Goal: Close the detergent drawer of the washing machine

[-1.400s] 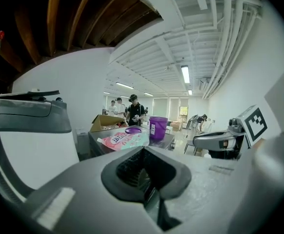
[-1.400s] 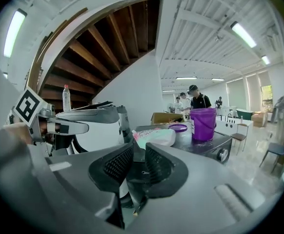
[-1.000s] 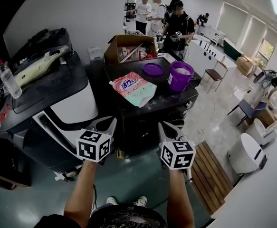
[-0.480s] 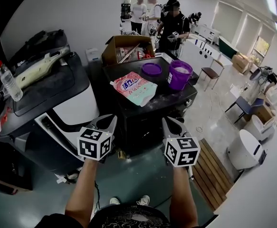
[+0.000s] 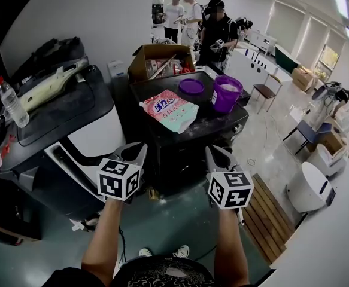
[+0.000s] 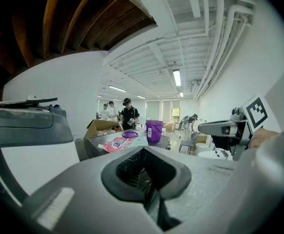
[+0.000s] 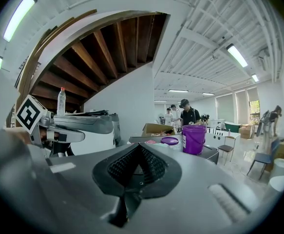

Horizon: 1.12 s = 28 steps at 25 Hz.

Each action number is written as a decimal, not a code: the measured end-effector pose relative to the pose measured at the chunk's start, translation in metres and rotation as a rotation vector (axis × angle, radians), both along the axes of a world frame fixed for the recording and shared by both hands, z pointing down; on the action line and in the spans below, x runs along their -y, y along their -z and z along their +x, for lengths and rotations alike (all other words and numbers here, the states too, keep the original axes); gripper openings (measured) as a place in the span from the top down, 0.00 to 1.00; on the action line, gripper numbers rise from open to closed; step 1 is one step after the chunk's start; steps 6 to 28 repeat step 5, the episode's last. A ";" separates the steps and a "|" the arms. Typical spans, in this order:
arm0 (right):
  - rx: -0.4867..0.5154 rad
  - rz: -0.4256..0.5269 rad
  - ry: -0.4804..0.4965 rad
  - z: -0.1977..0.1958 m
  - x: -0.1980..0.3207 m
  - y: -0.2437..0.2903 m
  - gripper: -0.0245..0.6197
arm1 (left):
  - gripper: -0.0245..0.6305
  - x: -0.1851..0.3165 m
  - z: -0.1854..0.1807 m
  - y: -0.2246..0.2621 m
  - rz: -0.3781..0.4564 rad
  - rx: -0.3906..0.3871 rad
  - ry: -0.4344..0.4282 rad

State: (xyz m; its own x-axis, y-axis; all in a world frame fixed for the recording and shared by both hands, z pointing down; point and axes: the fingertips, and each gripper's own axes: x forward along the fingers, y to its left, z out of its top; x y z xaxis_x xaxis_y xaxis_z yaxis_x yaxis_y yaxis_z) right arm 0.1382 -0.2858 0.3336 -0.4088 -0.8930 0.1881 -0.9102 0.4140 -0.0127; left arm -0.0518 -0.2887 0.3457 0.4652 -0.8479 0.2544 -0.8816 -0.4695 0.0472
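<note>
The left gripper [image 5: 132, 151] and right gripper [image 5: 216, 155] are both hanging low, jaws pressed together with nothing between them. The washing machine [image 5: 93, 130] is sitting at about ten o'clock from the left gripper, the nearer one. What seems to be its detergent drawer [image 5: 72, 158] is jutting toward five o'clock, long axis along that line. The black table [image 5: 219, 124] is crowding the one o'clock side.

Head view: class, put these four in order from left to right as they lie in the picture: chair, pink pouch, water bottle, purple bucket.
water bottle → pink pouch → purple bucket → chair
</note>
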 end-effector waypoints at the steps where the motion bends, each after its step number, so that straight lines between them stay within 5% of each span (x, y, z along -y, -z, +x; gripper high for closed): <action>1: 0.000 0.001 0.000 0.000 0.000 0.000 0.92 | 0.96 0.000 -0.001 0.000 0.001 0.001 0.001; 28: 0.001 0.006 0.002 -0.002 0.001 0.001 0.92 | 0.96 0.001 -0.003 0.001 0.005 0.000 0.005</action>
